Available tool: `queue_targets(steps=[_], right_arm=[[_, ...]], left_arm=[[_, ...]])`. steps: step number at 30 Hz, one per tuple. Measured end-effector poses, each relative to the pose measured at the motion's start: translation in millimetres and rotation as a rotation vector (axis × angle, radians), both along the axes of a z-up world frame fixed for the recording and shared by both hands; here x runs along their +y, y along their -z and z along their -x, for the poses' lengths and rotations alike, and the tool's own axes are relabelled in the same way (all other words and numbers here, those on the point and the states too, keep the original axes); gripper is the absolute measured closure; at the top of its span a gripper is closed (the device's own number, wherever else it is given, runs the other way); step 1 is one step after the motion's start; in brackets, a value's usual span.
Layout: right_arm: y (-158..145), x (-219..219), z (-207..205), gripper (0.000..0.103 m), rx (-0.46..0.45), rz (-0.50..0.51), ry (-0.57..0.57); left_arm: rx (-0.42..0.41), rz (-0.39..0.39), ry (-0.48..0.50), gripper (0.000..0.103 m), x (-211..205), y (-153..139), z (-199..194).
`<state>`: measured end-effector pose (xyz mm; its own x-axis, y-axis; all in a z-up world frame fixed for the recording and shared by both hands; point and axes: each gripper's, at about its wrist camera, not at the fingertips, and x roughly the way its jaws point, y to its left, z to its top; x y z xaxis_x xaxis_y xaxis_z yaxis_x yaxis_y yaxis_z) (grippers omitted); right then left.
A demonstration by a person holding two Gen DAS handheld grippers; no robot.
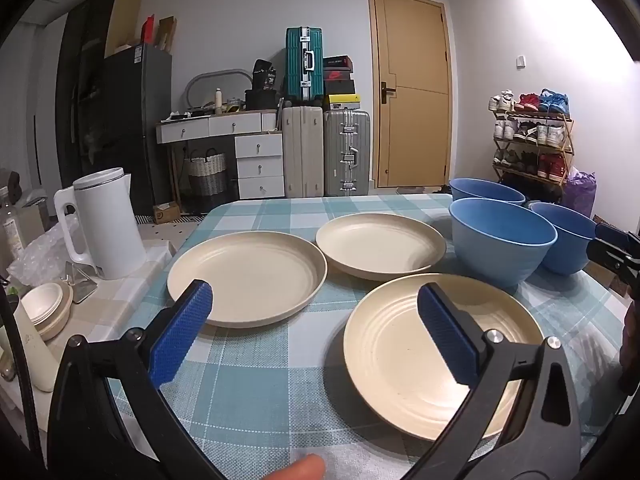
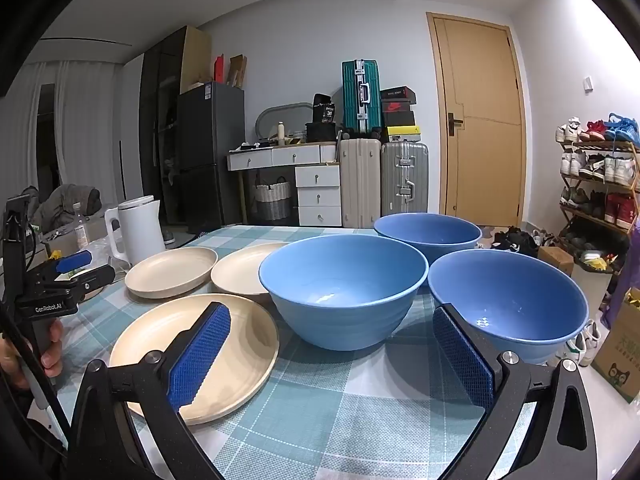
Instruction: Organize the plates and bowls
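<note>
Cream plates (image 1: pixel 440 356) lie left of the middle blue bowl (image 2: pixel 344 288); both the left claw (image 1: pixel 316 332) and right claw (image 2: pixel 332 356) gape empty. Thin rims could slip the pads.

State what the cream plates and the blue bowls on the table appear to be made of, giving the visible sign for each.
Cream plates: probably matte plastic or a fibre composite; dull, faintly speckled surface with moulded concentric rings and no glaze shine.
Blue bowls: likely smooth plastic or melamine; uniform colour, thin rim, small soft highlights inside. Glazed ceramic cannot be ruled out.
</note>
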<state>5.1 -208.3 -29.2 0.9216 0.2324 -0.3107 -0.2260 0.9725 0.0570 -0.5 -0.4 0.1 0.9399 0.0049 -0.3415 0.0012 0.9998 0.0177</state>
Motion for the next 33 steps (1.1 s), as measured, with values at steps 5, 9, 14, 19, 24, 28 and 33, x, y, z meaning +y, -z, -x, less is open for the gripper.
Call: queue_targets(steps=[5, 9, 14, 19, 24, 28, 33], right_arm=[[0.1, 0.8, -1.4, 0.000, 0.008, 0.006, -0.001], [-0.2, 1.3, 1.5, 0.000, 0.001, 0.006, -0.003], [-0.3, 1.6, 1.7, 0.000, -0.001, 0.007, -0.002], [-0.2, 1.3, 1.3, 0.000, -0.001, 0.007, -0.003], [-0.3, 1.7, 1.5, 0.000, -0.002, 0.008, -0.002], [-0.2, 1.6, 1.7, 0.000, -0.003, 0.008, -0.002], [-0.1, 1.7, 1.5, 0.000, -0.002, 0.008, -0.003]], left_arm=[[0.001, 0.005, 0.000, 0.001, 0.1, 0.0, 0.0], [0.002, 0.007, 0.000, 0.001, 0.2, 0.0, 0.0], [0.003, 0.007, 0.001, 0.001, 0.1, 0.1, -0.2], [0.002, 0.009, 0.001, 0.001, 0.3, 0.0, -0.1], [0.002, 0.010, 0.000, 0.001, 0.4, 0.0, -0.1], [0.002, 0.010, 0.001, 0.001, 0.2, 0.1, -0.1], [0.002, 0.010, 0.001, 0.001, 0.3, 0.1, -0.1]])
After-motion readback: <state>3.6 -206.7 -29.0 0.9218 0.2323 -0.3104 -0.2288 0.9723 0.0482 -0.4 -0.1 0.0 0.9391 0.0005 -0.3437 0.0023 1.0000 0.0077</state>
